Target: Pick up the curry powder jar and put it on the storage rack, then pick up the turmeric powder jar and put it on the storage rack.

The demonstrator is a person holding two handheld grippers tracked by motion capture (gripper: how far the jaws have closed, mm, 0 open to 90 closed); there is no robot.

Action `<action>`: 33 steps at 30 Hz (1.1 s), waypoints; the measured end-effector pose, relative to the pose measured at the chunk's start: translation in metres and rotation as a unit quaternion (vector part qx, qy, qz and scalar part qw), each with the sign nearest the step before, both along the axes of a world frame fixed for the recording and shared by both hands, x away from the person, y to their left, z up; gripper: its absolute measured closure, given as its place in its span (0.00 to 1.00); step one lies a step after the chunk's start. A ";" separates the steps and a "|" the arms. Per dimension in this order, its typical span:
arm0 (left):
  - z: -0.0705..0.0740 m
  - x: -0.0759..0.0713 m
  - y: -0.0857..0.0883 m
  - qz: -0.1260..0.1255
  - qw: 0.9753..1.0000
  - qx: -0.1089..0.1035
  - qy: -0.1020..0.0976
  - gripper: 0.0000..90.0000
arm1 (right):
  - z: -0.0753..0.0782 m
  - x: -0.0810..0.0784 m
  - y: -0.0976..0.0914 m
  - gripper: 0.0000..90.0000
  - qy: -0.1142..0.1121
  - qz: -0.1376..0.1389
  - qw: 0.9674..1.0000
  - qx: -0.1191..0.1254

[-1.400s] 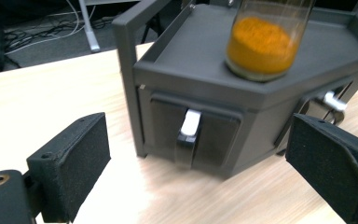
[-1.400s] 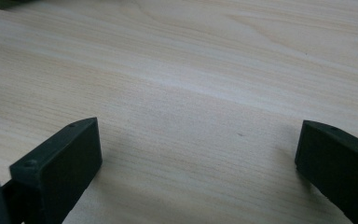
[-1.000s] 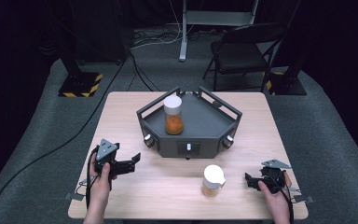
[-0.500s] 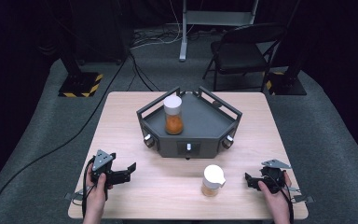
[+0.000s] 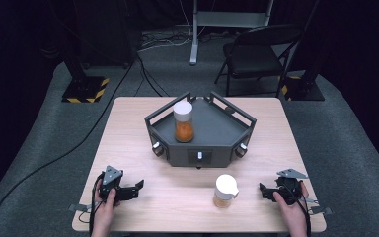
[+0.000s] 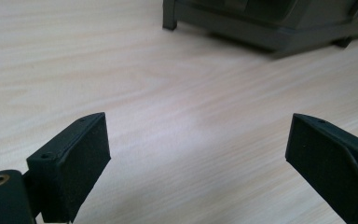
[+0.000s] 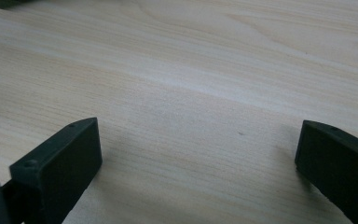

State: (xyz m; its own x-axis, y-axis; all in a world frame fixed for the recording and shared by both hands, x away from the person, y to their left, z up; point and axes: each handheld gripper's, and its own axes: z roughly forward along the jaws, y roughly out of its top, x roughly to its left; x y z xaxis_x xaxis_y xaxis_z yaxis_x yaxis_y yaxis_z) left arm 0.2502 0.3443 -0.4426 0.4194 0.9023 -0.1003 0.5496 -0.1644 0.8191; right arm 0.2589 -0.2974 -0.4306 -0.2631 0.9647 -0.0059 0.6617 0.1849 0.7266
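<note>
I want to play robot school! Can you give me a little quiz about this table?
1. True or false: the jar on the grey tray has a white lid.
2. Which gripper is nearer the jar on the table? A) left gripper B) right gripper
3. Fill in: both grippers' jaws are ____, with nothing between them.

Key: 1 true; 2 B; 3 open.

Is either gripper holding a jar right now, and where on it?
Nothing is held: left gripper and right gripper are both open over bare table.
</note>
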 end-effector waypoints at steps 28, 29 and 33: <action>0.006 0.017 -0.020 -0.014 0.996 0.077 0.052 0.00 | 0.000 0.000 0.000 0.00 0.000 0.000 1.000 0.000; 0.006 0.017 -0.020 -0.014 0.996 0.077 0.053 0.00 | 0.000 0.000 0.000 0.00 0.000 0.000 1.000 0.000; 0.006 0.017 -0.020 -0.016 0.996 0.076 0.053 0.00 | 0.000 0.000 0.000 0.00 0.000 0.000 1.000 0.000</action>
